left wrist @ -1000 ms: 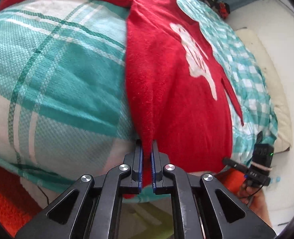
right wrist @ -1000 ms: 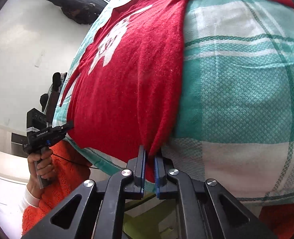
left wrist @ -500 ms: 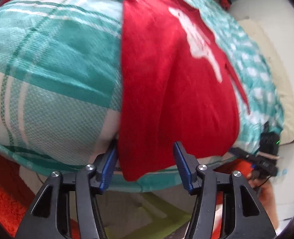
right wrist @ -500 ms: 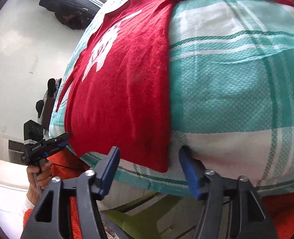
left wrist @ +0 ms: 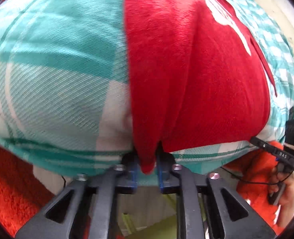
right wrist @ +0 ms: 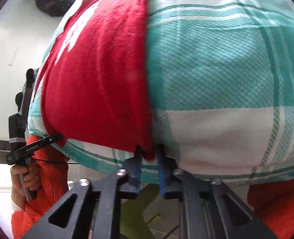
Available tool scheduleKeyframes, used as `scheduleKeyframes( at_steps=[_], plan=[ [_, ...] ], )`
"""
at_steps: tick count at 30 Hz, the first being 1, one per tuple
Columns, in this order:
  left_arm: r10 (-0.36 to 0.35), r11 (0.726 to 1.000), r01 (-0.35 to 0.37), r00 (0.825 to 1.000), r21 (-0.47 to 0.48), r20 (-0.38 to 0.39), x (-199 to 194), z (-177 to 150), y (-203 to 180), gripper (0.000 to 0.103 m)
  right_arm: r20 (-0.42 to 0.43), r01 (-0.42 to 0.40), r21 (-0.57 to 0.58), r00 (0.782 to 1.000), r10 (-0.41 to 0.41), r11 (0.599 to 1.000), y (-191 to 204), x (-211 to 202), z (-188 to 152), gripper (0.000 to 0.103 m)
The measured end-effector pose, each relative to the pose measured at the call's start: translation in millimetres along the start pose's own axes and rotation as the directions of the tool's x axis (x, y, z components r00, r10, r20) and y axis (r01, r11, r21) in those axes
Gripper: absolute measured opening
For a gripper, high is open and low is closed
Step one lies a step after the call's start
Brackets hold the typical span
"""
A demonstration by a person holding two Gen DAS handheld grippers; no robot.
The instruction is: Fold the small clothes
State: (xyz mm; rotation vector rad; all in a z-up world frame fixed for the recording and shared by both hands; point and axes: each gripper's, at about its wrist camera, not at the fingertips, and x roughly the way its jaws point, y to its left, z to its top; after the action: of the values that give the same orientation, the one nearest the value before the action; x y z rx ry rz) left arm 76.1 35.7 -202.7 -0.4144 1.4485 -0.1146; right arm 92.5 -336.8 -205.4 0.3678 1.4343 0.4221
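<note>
A red garment with a white print lies flat on a teal and white checked cloth. Its near left corner hangs over the edge between the jaws of my left gripper, which are closing, with the pads not clearly pressing. In the right wrist view the same garment has its near right corner between the jaws of my right gripper. Those jaws are closing too, and a gap shows beside the right pad.
The checked cloth covers a rounded padded surface that drops away at the near edge. A person's hand in an orange fleece sleeve holds each gripper handle. Dark clutter sits at the far end, by a white wall.
Both grippers were shut on the garment's near corners, then opened wide and let them drop. Their jaws have now narrowed again around the same corners, closer to the cloth.
</note>
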Motion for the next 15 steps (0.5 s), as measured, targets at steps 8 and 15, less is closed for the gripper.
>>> scheduleKeyframes(
  at_steps=[8,15],
  plan=[
    [0.165,0.975,-0.109,0.939,-0.195,0.302,-78,-20,23,0.077,0.242,0.128,0.066,0.96,-0.14,0.99,-5,-57,-23,0.063],
    [0.322,0.941,-0.233,0.84,-0.247,0.437,-102,-21,30,0.079,0.396,0.123,0.13,0.903,-0.165,0.984,-19,-80,-25,0.063]
  ],
)
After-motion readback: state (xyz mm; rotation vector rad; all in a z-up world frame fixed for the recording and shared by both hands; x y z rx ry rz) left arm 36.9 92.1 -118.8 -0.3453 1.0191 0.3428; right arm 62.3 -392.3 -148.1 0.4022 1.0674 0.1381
